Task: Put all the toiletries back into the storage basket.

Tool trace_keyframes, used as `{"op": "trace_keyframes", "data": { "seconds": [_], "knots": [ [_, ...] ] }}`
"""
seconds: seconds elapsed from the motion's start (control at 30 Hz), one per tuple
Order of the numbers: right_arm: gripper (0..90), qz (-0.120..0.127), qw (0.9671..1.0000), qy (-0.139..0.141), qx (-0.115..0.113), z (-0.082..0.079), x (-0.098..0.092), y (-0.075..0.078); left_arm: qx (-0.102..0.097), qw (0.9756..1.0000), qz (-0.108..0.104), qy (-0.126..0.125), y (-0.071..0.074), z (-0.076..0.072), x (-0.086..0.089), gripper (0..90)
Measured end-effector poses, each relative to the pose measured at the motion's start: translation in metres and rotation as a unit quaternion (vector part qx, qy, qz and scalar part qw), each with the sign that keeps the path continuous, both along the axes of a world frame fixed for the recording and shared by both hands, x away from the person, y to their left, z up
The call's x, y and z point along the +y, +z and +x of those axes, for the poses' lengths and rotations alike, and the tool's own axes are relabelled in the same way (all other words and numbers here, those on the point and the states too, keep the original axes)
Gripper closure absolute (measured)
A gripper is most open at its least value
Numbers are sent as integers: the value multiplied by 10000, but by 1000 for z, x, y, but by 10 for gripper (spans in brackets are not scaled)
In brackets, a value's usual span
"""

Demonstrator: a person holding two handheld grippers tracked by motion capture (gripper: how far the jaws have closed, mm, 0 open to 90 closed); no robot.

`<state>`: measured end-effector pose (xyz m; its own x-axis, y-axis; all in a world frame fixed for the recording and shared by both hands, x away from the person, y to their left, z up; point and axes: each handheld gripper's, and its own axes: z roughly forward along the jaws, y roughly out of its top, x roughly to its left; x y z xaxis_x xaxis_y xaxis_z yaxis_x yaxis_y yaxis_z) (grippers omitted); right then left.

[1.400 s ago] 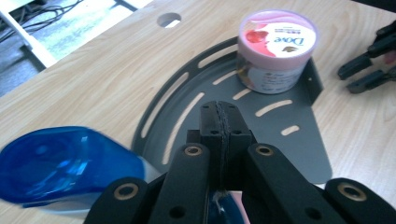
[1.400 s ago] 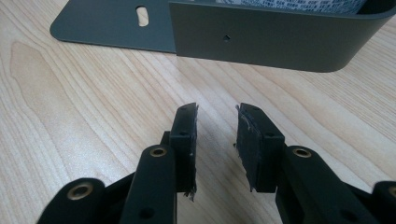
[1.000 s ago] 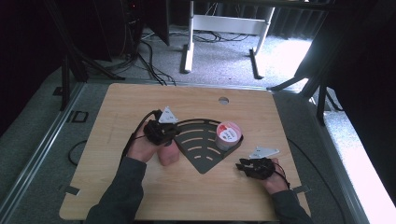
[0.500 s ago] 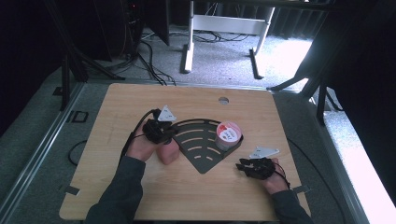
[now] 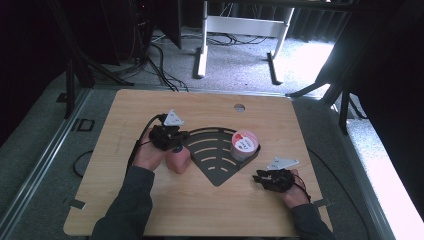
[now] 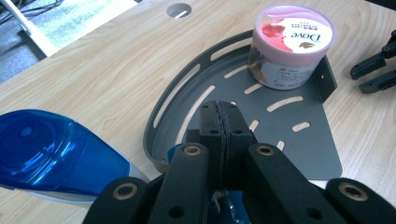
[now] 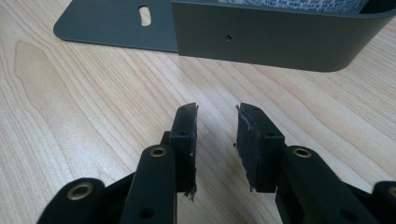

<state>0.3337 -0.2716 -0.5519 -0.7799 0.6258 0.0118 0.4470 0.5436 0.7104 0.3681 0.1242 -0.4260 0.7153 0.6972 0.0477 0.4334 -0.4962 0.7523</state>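
Holds the left gripper (image 6: 219,116) shut, pads pressed flat together with nothing clearly between them, tips poised over the curved near rim of the dark slotted tray (image 6: 289,140). Probably stands closed like this to prod or steady the tray rather than to grasp. In the high view, brings the left forearm up from the bottom edge, hand curled around the gripper body just left of centre, jaws aimed right toward the tray (image 5: 210,165).

Finds the pink-lidded jar (image 6: 289,46) upright in the tray's far corner, against the raised wall, upper right in the left gripper view and right of centre in the high view (image 5: 244,145); presumably parked there so the wall stops it sliding.

Shows a blue translucent thing (image 6: 51,154) lying on the wooden table (image 5: 125,125), lower left of the left gripper view, beside the tray; cannot tell what.

Rests the right gripper (image 7: 215,126) low over the table, lower right in the high view (image 5: 260,177), jaws partly apart and empty, pointing at the tray's upright wall (image 7: 261,42), apparently waiting.
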Motion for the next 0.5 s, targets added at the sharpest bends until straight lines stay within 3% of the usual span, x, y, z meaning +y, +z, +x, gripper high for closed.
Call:
{"op": "trace_keyframes", "data": {
  "seconds": [0.5],
  "knots": [
    [679, 4, 10000, -3, 7, 0, 0, 0, 7, 9999, -63, 156, 1, -2, 14, 885]
  ]
}}
